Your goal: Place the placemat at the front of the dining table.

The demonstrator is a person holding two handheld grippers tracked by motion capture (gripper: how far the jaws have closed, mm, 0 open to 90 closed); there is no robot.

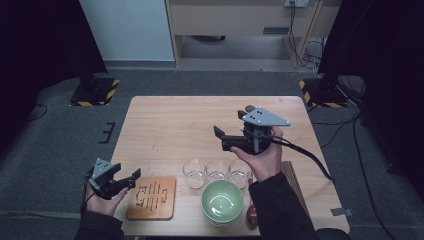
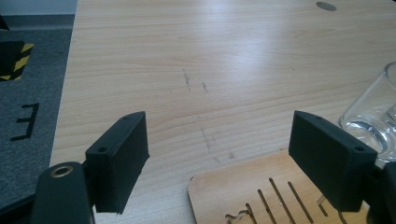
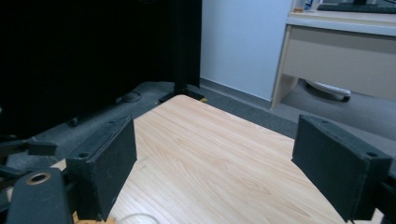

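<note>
Left gripper, jaws apart and empty, hovers just beside the wooden trivet at the tabletop front edge; right gripper, jaws apart, empty, above the three glasses.

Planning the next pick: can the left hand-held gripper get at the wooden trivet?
Probably yes: the left hand-held gripper is open, the wooden trivet lies just ahead, nothing between.
</note>
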